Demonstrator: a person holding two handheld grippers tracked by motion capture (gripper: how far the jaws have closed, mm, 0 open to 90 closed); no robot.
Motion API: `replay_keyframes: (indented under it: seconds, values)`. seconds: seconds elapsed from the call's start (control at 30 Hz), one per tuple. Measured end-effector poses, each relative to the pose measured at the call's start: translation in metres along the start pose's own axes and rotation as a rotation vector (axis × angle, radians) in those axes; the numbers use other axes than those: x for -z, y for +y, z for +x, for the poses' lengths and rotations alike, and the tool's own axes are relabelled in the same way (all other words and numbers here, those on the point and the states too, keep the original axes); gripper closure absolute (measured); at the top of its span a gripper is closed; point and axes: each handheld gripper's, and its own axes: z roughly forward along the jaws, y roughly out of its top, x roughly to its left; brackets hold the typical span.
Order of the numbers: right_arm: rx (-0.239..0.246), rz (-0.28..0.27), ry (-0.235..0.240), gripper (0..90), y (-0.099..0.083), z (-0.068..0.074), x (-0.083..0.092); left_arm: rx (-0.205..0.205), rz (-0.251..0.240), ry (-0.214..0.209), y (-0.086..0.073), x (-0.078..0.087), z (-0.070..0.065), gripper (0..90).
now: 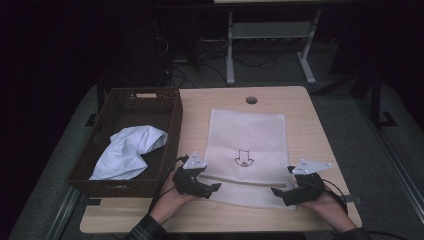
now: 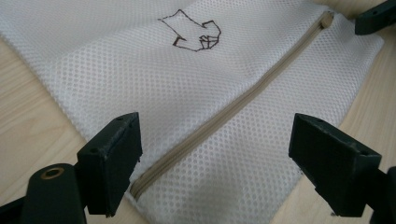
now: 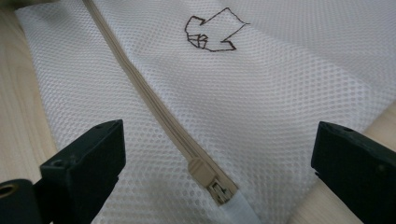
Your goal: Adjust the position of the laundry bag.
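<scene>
Flanking the flat white mesh laundry bag on the light wooden table, the left gripper and right gripper stand wide and empty, probably to open its beige zipper.

The high view is dim and murky, the room behind the desk sunk nearly to black, colours muted and detail soft. Both gripper views are far brighter, lit evenly from above with only faint shadows. There the mesh bag weave is crisp, while the near tongs blur slightly.
</scene>
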Motion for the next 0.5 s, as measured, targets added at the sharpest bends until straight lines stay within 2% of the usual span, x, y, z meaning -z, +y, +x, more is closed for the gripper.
replay_keyframes:
  seconds: [0.3,0.5]
  values:
    - [-0.003,0.008,-0.006,2.3,-0.004,-0.009,0.013,0.007,0.003,0.007,-0.008,0.007,0.001,16.8]
    - [0.011,0.051,-0.010,4.3,-0.013,-0.015,0.019,-0.009,0.013,0.004,-0.010,0.007,0.000,16.9]
